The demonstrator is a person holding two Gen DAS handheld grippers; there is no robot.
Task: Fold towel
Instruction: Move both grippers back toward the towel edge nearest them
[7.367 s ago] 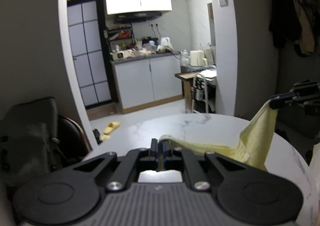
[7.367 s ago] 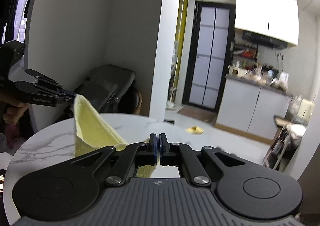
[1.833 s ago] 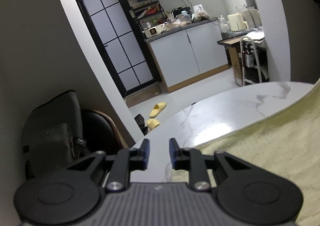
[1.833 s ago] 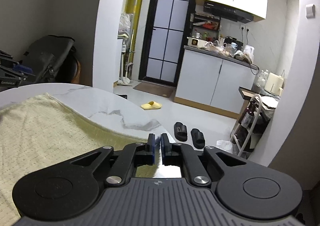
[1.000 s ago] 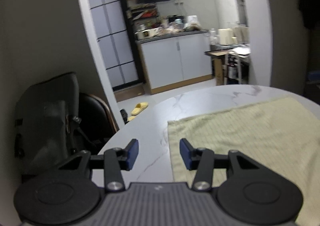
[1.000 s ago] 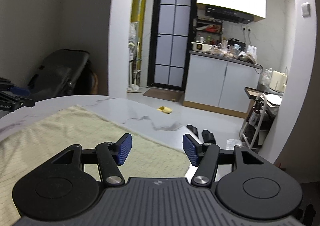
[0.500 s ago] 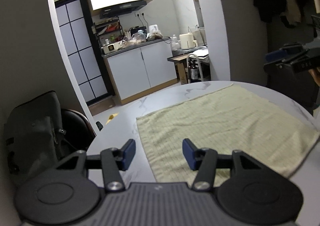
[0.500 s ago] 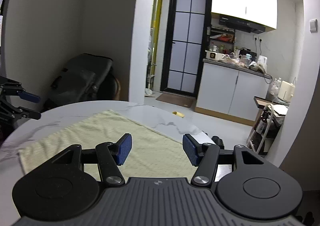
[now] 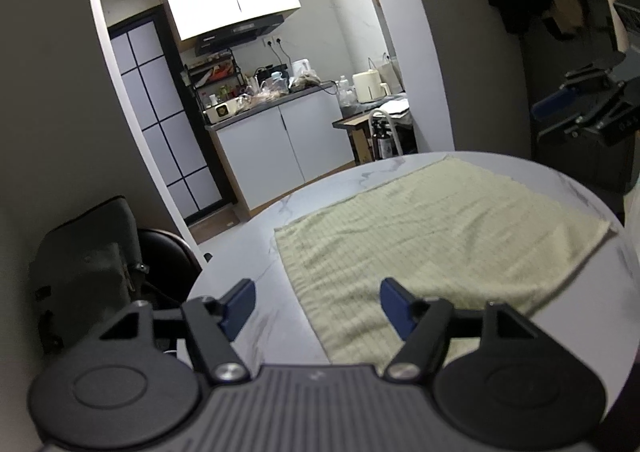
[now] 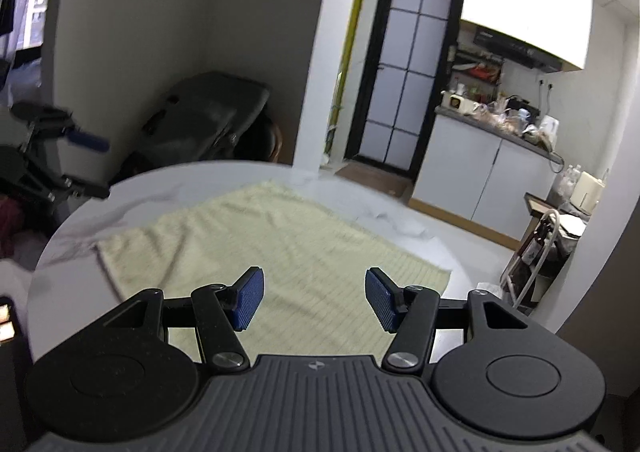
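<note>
Towel (image 9: 440,228): pale yellow, waffle-textured, lying spread flat in a single layer on the round marbled tabletop (image 9: 256,252). Slight wrinkles across the middle; no fold in it yet. In the right wrist view the same towel (image 10: 256,236) covers most of the tabletop (image 10: 132,188), its far corner close to the rim.

My left gripper (image 9: 316,306): fingers (image 9: 238,306) apart and opening at this moment. Nothing pinched between them. Seen from this camera, the towel's near left edge lies below the gap, one blue pad over bare marble and the other over cloth. Pads are not touching the towel.

My right gripper (image 10: 312,298): fingers (image 10: 249,298) held wide, empty, hovering over the near part of the towel, clear of the cloth.

Each gripper shows at the edge of the other's view, off the side of the tabletop: right gripper at far right of the left view, left gripper at far left of the right view.

Background: dark bag on a chair (image 9: 88,264) beside the tabletop; kitchen counter with white cabinets (image 9: 280,144) through the doorway.
</note>
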